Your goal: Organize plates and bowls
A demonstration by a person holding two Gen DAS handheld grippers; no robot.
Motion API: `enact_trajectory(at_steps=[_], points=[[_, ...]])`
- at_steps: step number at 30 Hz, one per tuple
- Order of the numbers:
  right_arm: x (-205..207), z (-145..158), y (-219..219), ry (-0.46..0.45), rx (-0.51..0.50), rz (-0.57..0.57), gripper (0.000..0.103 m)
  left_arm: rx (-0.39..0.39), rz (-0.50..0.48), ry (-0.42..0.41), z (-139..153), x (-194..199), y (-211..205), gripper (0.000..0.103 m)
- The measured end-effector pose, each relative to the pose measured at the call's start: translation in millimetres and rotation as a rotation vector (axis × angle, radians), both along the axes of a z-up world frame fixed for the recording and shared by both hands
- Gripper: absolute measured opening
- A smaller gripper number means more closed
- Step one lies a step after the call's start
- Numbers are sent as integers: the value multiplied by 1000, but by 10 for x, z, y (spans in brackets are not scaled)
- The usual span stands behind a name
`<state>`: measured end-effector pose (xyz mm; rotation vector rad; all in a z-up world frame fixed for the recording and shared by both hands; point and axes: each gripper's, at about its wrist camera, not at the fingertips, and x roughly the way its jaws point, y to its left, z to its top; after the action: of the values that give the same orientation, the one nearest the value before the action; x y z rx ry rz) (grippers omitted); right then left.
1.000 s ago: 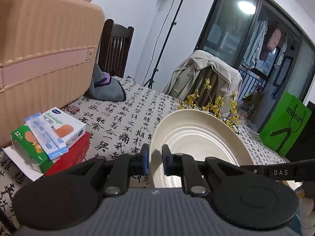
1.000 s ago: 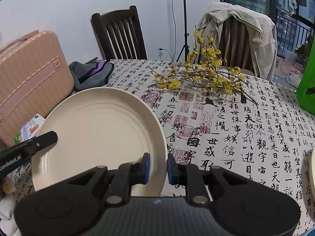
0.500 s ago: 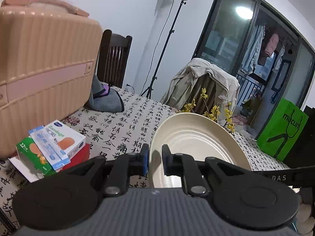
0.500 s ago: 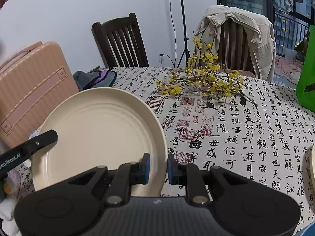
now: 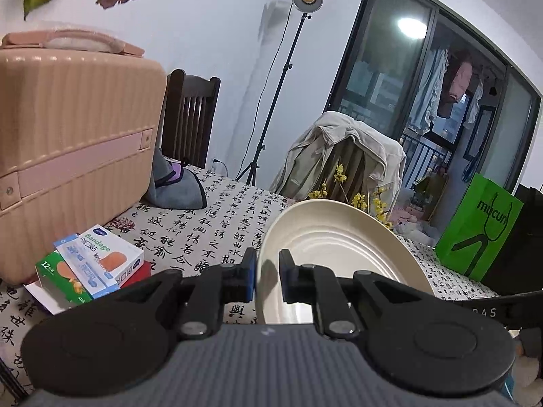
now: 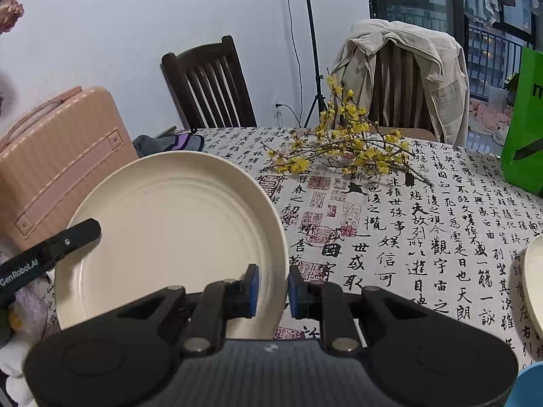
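A large cream plate point(image 5: 332, 237) hangs in the air above the table, tilted, held by both grippers on opposite sides. My left gripper point(image 5: 266, 278) is shut on its left rim, and one of its black fingers point(image 6: 51, 251) shows in the right wrist view. On the plate's point(image 6: 176, 230) right rim my right gripper point(image 6: 273, 288) is shut, its arm point(image 5: 492, 312) visible in the left wrist view. The edge of a second cream dish point(image 6: 534, 278) lies on the tablecloth at the far right.
A pink suitcase point(image 5: 68, 142) and bandage boxes point(image 5: 91, 264) sit on the left of the table. Yellow flower branches point(image 6: 346, 149) lie mid-table, a green bag point(image 5: 478, 230) stands at the right, and a grey cloth point(image 5: 176, 186) lies behind. Two chairs stand at the far side.
Both grippers have risen a little with the plate between them; the table and the boxes sit lower in both views. Both grips are unchanged.
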<state>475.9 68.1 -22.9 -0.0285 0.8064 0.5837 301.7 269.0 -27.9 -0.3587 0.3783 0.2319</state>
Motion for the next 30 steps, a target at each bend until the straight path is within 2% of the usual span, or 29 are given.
enact_trajectory(at_steps=[30], points=[[-385, 155, -464, -22, 71, -30, 18, 39, -32, -4, 131, -285, -353, 14]])
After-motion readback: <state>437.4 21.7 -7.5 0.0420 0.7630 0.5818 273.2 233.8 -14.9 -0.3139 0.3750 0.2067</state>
